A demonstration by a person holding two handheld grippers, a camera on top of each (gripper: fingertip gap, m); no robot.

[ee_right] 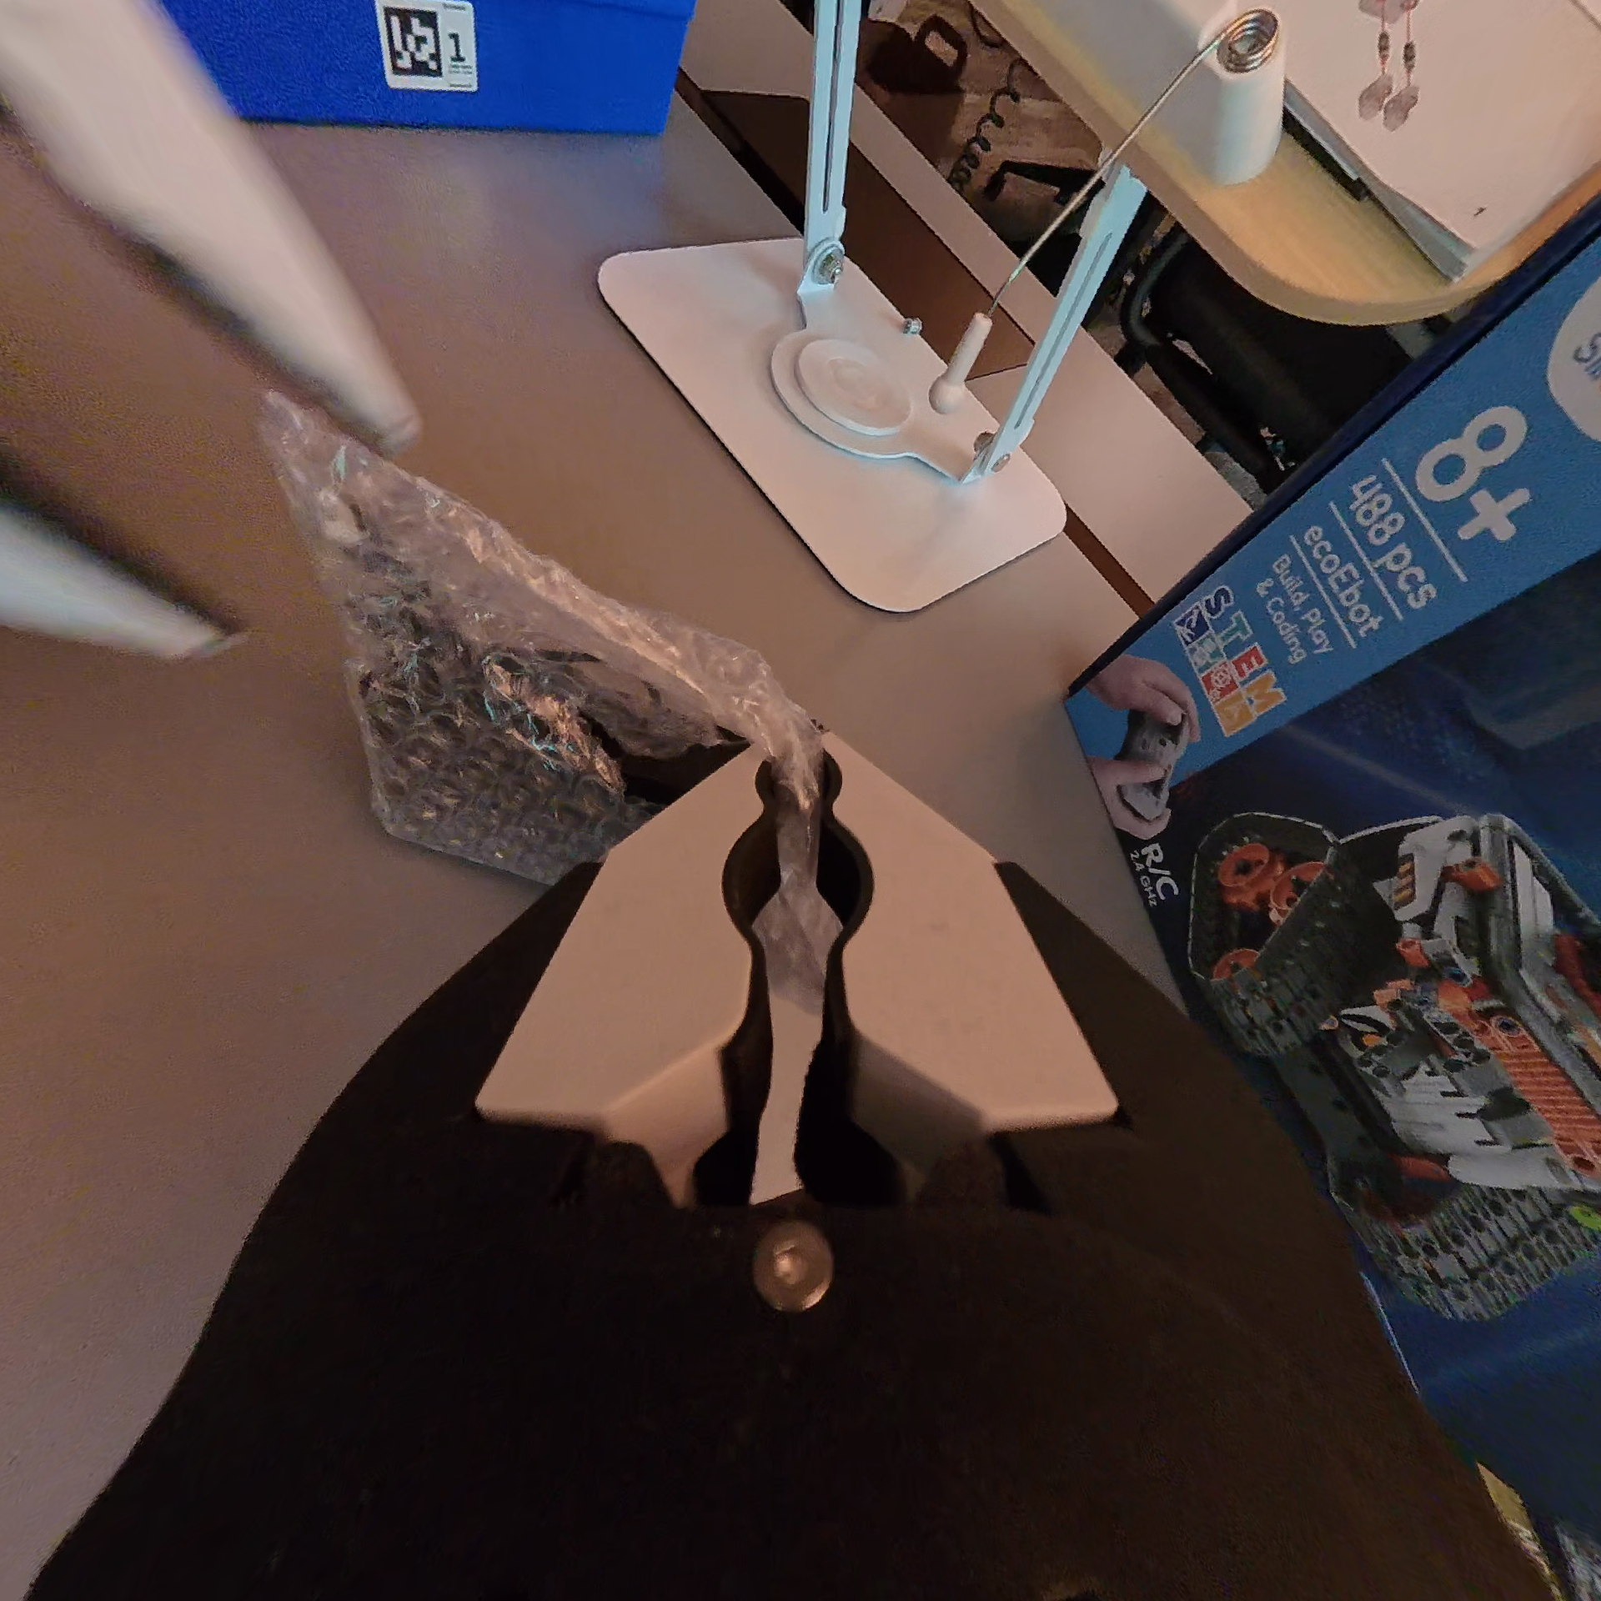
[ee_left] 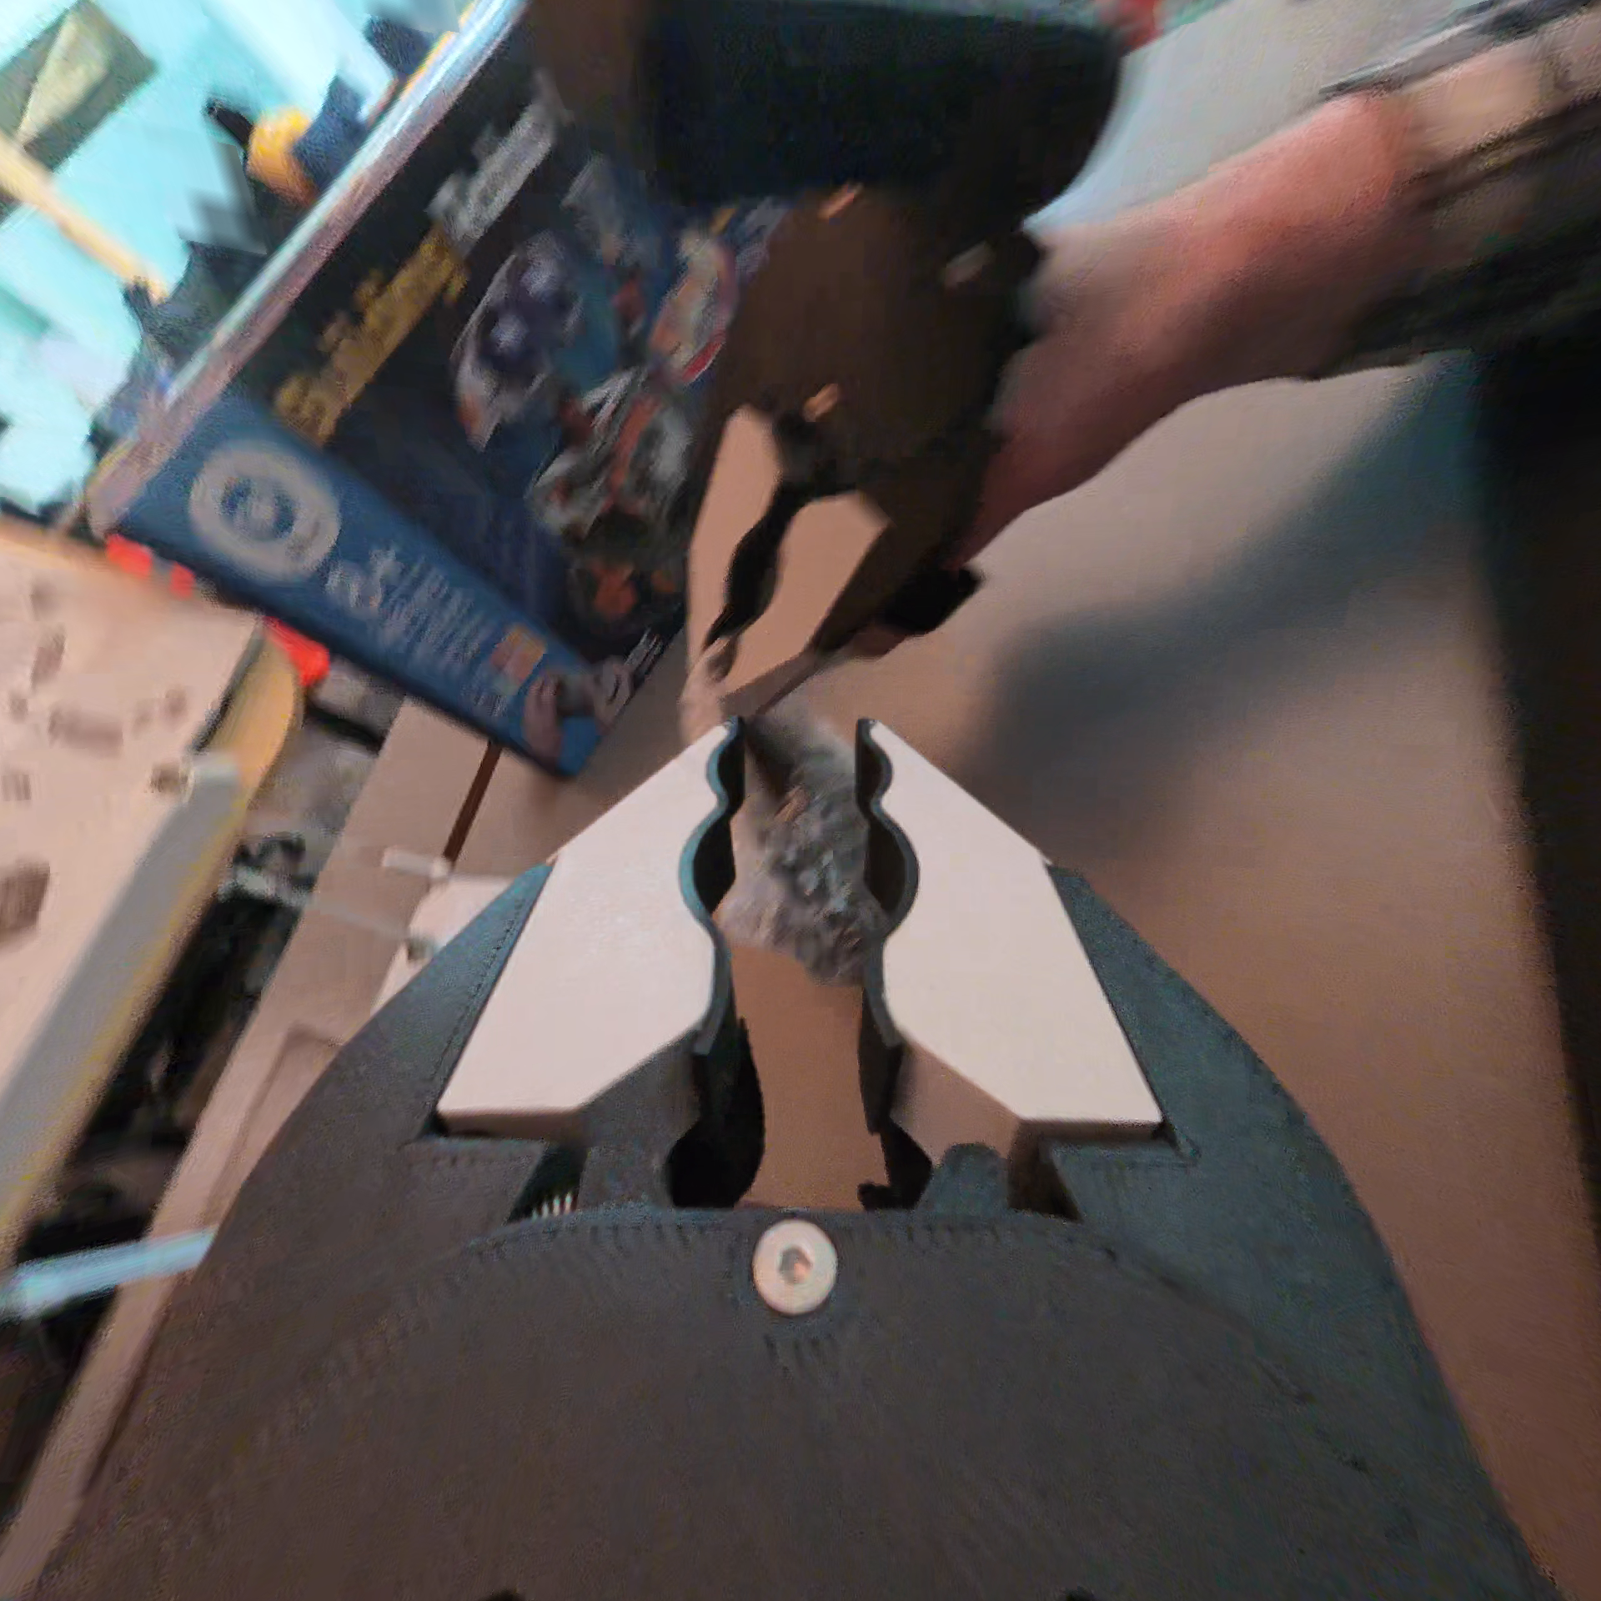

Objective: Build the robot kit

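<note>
A clear bubble-wrap bag point(ee_right: 485, 693) with dark parts inside lies on the brown table point(ee_right: 173, 953). My right gripper point(ee_right: 793, 762) is shut on a twisted end of the bag's wrap, which runs back between its fingers. My left gripper point(ee_right: 312, 537) is open, blurred, with its white fingers point(ee_right: 260, 303) on either side of the bag's far end. In the left wrist view, the left gripper point(ee_left: 801, 736) has a gap between its fingers and the bag point(ee_left: 814, 866) shows in that gap. The right gripper point(ee_left: 771, 667) is beyond it, held by a person's hand point(ee_left: 1213, 303).
A large blue toy-kit box point(ee_right: 1386, 780) stands at the right, also seen in the left wrist view point(ee_left: 390, 520). A white lamp base point(ee_right: 832, 416) with arms sits behind the bag. A blue bin point(ee_right: 537, 61) with a marker tag is at the far edge. The left gripper's tips are roughly 10 cm from the right gripper's.
</note>
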